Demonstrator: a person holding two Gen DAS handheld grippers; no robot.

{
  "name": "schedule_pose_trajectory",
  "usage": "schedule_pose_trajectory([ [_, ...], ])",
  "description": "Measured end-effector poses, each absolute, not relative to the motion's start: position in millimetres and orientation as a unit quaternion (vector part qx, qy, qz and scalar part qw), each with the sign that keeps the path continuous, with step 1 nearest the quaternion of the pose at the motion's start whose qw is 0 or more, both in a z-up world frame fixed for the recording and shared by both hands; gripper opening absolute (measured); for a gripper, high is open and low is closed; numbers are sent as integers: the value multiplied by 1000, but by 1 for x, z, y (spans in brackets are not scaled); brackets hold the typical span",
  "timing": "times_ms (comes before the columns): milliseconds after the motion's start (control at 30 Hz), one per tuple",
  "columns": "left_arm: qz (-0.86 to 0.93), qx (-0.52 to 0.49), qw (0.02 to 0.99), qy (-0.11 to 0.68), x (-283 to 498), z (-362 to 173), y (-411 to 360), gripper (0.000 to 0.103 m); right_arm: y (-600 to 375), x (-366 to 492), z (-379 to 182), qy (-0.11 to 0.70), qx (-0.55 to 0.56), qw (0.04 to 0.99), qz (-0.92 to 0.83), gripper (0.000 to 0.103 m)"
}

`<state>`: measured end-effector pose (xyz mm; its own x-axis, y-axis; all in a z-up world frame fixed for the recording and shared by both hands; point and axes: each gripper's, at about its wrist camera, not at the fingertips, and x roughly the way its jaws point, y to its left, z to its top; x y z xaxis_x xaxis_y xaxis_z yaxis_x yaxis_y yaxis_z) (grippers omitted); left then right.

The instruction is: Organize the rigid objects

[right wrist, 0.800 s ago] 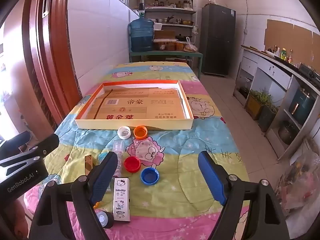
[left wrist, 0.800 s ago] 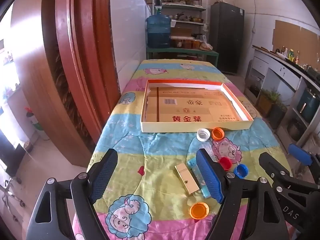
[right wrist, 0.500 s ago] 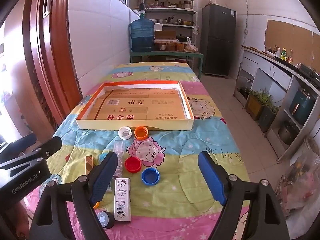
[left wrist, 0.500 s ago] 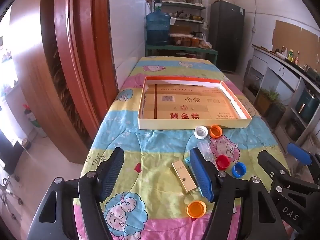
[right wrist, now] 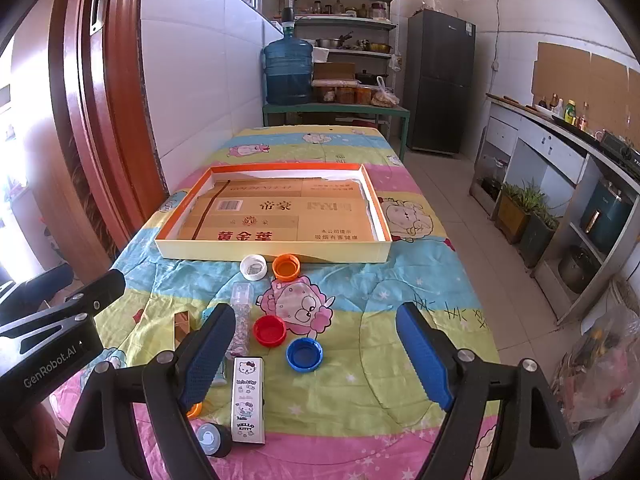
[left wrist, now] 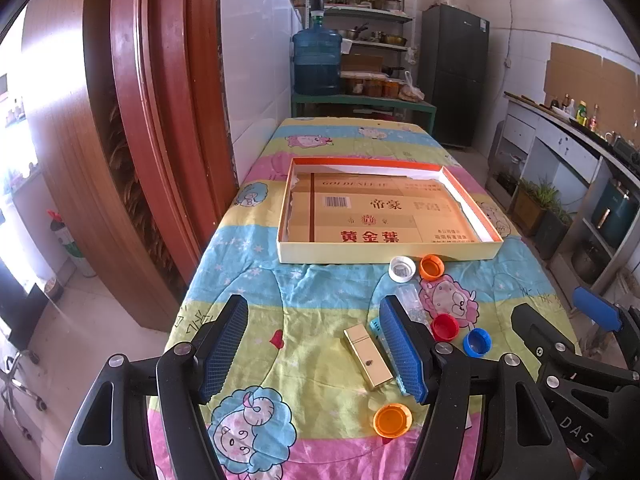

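A shallow cardboard box lid (left wrist: 384, 250) (right wrist: 272, 249) lies on the cartoon tablecloth. In front of it lie a white cap (right wrist: 253, 267), an orange cap (right wrist: 286, 267), a red cap (right wrist: 269, 330), a blue cap (right wrist: 304, 354), a clear vial (right wrist: 240, 320), a gold lighter (left wrist: 367, 361), another orange cap (left wrist: 392, 420), a Hello Kitty box (right wrist: 248, 398) and a small black-rimmed jar (right wrist: 214, 440). My left gripper (left wrist: 314, 350) is open above the cloth, left of the gold lighter. My right gripper (right wrist: 316, 356) is open around the blue cap's area, held above it.
A red wooden door (left wrist: 152, 120) and tiled wall run along the table's left side. A water jug (right wrist: 288, 72), shelves and a dark fridge (right wrist: 440, 80) stand beyond the far end. A counter and plant pots (right wrist: 528, 216) line the right.
The left gripper has pulled back and risen slightly, so the box lid and caps look farther away. The right gripper has barely moved. No object has shifted.
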<state>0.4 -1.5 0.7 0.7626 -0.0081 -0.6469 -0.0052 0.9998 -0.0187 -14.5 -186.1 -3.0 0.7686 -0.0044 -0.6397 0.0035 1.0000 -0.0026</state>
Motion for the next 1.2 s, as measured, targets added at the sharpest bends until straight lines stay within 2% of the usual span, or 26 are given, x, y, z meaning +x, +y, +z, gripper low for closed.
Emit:
schedule_pose_trajectory([
  [1200, 0, -7, 939, 343, -3, 2, 2, 70, -187, -17, -4, 342, 3, 940, 2, 82],
])
